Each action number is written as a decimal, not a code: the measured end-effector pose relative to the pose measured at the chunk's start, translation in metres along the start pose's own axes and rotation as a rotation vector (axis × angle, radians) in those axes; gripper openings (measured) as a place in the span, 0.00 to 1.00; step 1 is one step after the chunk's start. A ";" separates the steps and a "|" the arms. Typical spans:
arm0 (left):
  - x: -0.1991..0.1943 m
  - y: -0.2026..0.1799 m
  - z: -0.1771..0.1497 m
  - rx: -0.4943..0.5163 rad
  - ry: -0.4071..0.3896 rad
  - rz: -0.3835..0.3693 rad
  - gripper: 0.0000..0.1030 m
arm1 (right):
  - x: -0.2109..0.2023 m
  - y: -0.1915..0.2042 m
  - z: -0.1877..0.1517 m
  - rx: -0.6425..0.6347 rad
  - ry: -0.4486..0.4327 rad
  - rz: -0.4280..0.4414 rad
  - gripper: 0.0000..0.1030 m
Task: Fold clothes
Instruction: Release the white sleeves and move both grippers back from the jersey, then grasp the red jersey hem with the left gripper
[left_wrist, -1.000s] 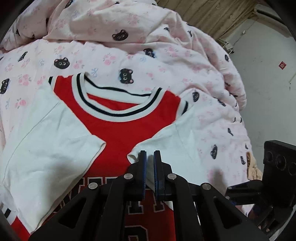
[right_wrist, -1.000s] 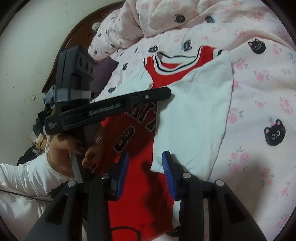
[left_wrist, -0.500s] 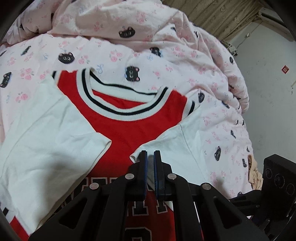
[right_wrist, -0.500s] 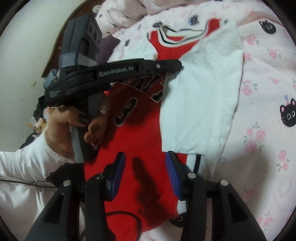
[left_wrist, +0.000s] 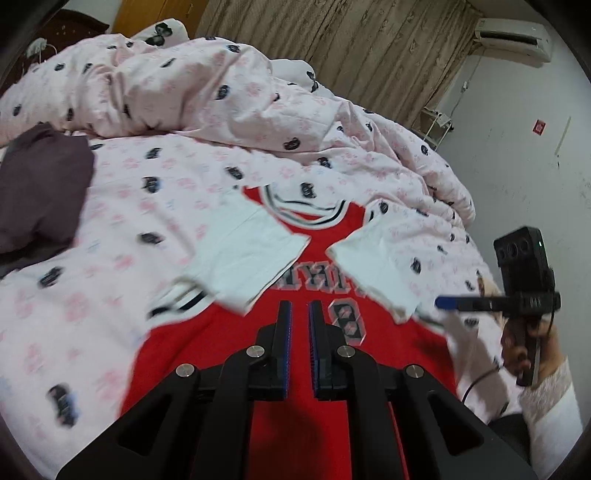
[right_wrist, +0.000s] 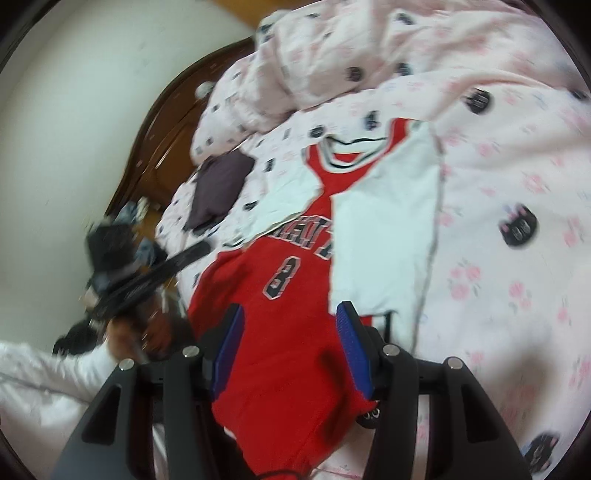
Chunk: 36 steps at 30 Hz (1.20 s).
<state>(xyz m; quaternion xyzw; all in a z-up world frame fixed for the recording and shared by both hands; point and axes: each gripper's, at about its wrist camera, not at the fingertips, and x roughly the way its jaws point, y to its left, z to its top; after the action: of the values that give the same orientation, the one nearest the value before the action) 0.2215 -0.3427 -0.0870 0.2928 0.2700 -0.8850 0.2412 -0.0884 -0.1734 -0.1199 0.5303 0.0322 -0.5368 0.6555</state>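
Red jersey (left_wrist: 295, 288) flat on pink bedspread (left_wrist: 129, 206), both white sleeves folded inward. Left tongs (left_wrist: 299, 314) nearly closed, holding nothing. Right tongs (right_wrist: 291, 314) wide open, empty, above hem.

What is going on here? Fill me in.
A person is folding a red jersey on a bed with pink bedding, holding a gripper in each hand. Both white sleeves lie folded over the chest. The left gripper and right gripper hover above the jersey, holding nothing; the left one is nearly closed.
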 end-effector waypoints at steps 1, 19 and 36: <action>-0.008 0.005 -0.006 0.015 -0.001 0.013 0.07 | -0.001 0.000 -0.005 0.016 -0.016 -0.015 0.52; -0.082 0.066 -0.096 0.091 0.047 0.061 0.44 | -0.006 0.025 -0.091 0.098 -0.070 -0.145 0.69; -0.062 0.100 -0.139 0.051 0.121 -0.005 0.44 | 0.000 0.042 -0.109 0.092 -0.051 -0.161 0.69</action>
<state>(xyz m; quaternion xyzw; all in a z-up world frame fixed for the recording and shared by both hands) 0.3778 -0.3134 -0.1752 0.3514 0.2620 -0.8728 0.2147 0.0002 -0.0996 -0.1393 0.5415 0.0334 -0.6020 0.5858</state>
